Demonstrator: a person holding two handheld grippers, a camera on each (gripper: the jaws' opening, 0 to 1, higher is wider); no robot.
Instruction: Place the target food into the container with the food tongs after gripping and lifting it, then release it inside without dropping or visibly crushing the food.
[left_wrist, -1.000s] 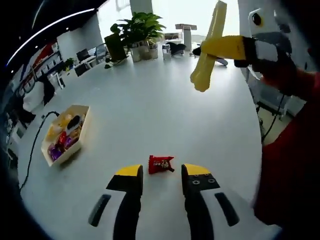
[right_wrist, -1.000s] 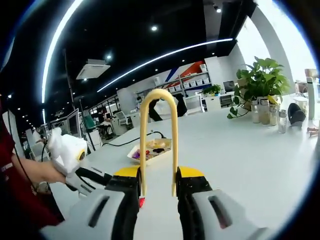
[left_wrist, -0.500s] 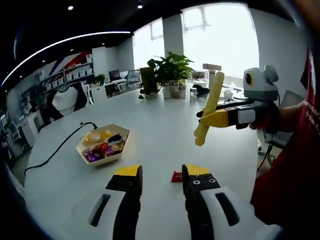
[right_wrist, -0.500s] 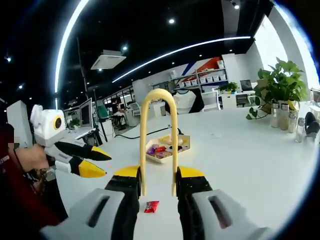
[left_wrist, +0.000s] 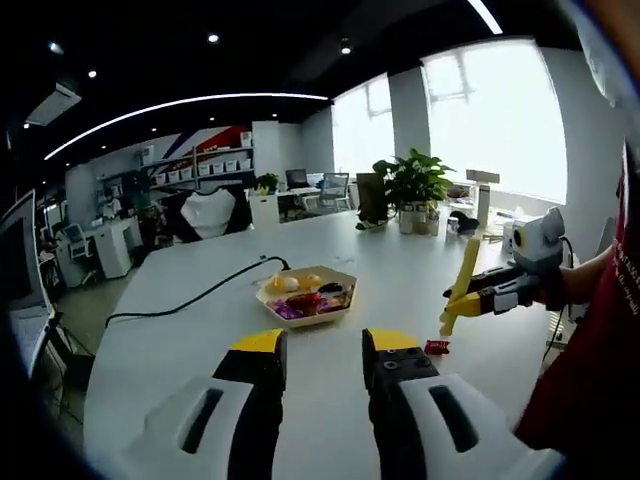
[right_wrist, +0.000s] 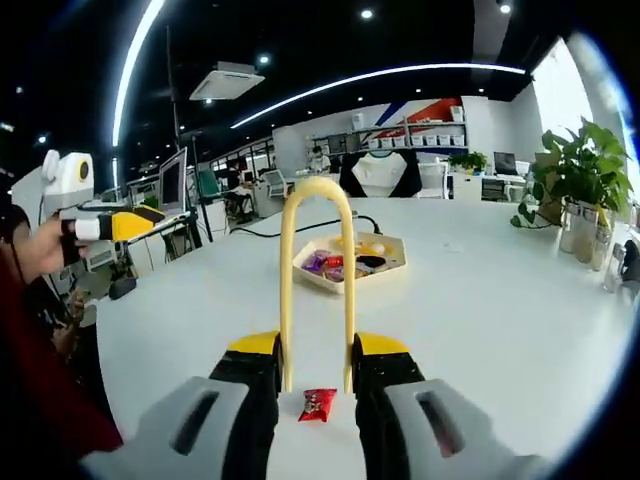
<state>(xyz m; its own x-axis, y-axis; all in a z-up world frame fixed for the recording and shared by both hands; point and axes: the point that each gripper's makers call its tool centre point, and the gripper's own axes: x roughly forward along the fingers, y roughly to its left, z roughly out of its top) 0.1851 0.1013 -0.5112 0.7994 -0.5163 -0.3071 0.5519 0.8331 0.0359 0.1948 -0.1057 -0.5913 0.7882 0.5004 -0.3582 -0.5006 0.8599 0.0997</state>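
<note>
My right gripper (right_wrist: 315, 372) is clamped on the yellow food tongs (right_wrist: 316, 270), which stand upright between its jaws with the looped end up. In the left gripper view I see that same right gripper (left_wrist: 462, 310) over the table's right side, the tongs (left_wrist: 460, 284) slanting up from it. Just below them, near the right edge of the white table (left_wrist: 190, 330), lies the red snack packet (left_wrist: 436, 347). In the right gripper view the packet (right_wrist: 318, 404) sits flat on the table (right_wrist: 480, 320), between my jaws and below the tongs' tips; I cannot tell whether the tips touch it.

The hexagonal container (right_wrist: 355, 262) rests farther out, toward the middle of the table, already holding wrapped snacks in purple, red, yellow and black. In the left gripper view it (left_wrist: 306, 295) lies ahead of my jaws, beside a black cable (left_wrist: 190, 298).

My left gripper (left_wrist: 316, 362) holds nothing, its jaws narrowly apart. In the right gripper view it (right_wrist: 140, 225) hangs off the table's left edge.
</note>
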